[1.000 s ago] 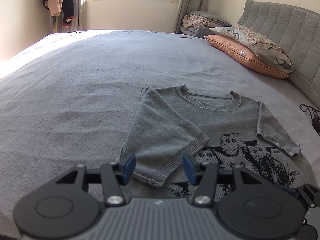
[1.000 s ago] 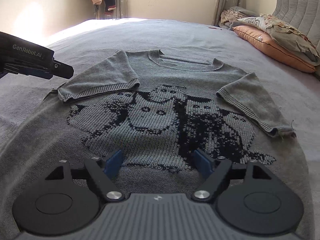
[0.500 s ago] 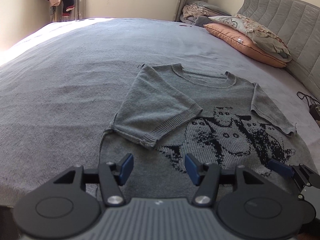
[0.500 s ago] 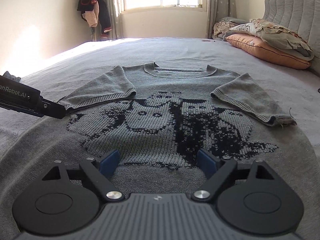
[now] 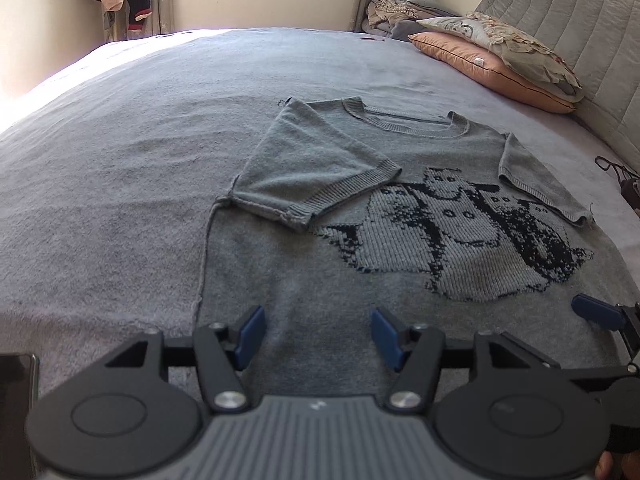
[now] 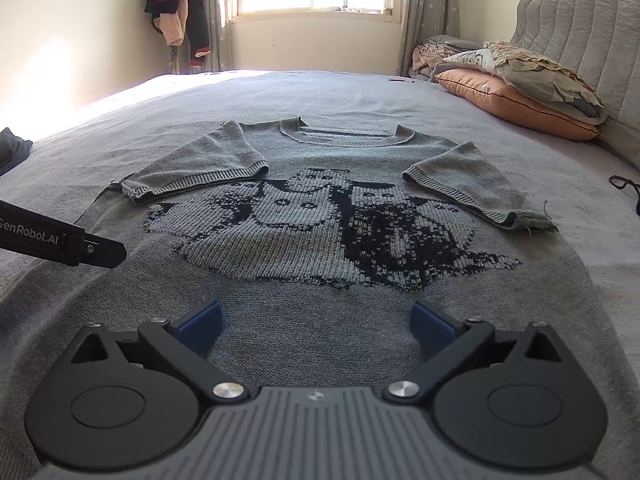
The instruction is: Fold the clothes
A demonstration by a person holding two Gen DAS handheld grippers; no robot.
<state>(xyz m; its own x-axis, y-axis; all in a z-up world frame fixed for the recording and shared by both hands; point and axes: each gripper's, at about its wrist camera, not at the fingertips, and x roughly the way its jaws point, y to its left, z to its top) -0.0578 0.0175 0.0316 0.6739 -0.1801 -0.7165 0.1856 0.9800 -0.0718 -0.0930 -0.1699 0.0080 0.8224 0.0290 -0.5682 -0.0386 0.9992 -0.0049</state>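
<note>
Covering nearly every view, the grey bed [image 6: 360,92] carries a grey knit sweater [image 6: 304,312] laid flat at its middle, both short sleeves folded in over the dark cat pattern. Toward two o'clock an orange pillow [image 6: 516,108] rests by the headboard. At six o'clock the right hand-held gripper [image 6: 316,326] and left hand-held gripper [image 5: 318,336] hover over the hem, jaws apart and just widening, nothing pinched between them.
</note>
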